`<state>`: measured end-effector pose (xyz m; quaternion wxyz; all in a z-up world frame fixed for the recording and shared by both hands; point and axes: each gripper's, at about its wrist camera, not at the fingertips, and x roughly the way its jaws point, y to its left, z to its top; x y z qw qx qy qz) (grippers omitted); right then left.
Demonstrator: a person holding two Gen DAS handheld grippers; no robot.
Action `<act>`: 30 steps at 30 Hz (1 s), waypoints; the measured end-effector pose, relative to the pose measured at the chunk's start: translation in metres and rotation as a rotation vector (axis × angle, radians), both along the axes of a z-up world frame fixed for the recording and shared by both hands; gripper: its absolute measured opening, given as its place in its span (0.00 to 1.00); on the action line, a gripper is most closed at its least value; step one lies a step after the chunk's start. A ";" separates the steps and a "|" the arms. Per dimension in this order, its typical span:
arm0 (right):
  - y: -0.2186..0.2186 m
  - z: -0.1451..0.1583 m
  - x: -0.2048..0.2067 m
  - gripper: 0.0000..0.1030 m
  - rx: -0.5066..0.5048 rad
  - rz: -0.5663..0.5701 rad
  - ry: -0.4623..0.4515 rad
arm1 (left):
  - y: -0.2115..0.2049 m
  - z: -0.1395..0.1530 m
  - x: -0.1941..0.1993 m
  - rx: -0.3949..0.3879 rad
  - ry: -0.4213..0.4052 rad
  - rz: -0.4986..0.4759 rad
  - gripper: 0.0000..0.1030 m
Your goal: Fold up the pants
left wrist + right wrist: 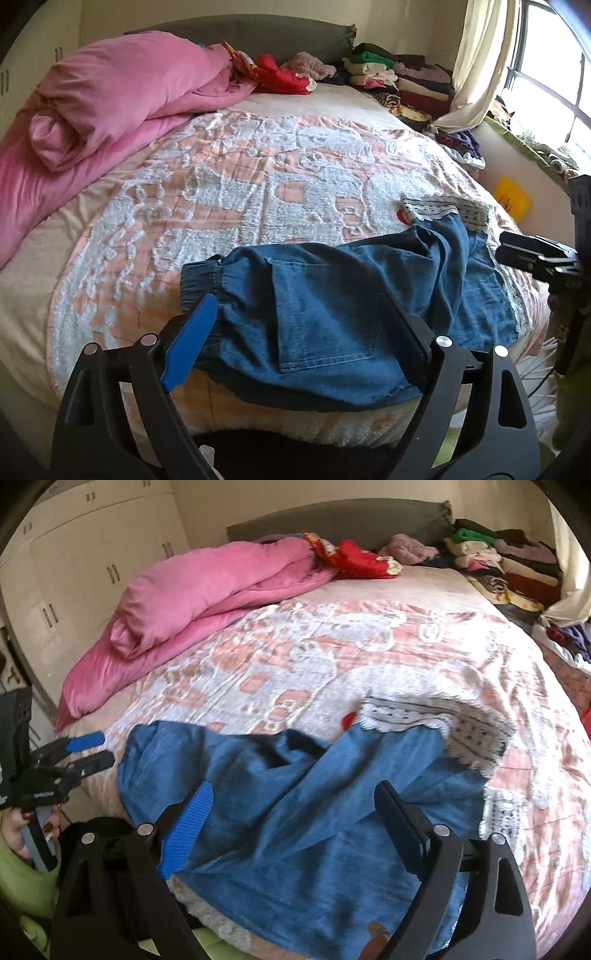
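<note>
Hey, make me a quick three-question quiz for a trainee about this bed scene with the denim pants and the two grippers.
1. True or false: the left gripper is shut on the pants.
2. Multiple choice: the lace-trimmed cuffs of the pants lie toward A) the pink duvet, B) the window side of the bed, C) the headboard.
3. Fill in: the elastic end of the pants lies near the left gripper's ______ finger pad.

Key: 1 false, both the left and the right gripper stand open over the denim; 2 B; 3 blue.
</note>
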<state>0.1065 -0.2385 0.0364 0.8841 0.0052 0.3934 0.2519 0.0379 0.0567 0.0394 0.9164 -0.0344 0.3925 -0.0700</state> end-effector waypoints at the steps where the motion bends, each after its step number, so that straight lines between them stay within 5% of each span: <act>1: -0.003 0.001 0.002 0.86 -0.003 -0.004 -0.001 | -0.001 0.000 0.001 0.002 -0.001 -0.002 0.79; 30: -0.048 0.006 0.077 0.86 -0.034 -0.113 0.007 | -0.097 -0.020 0.046 -0.006 0.072 -0.279 0.81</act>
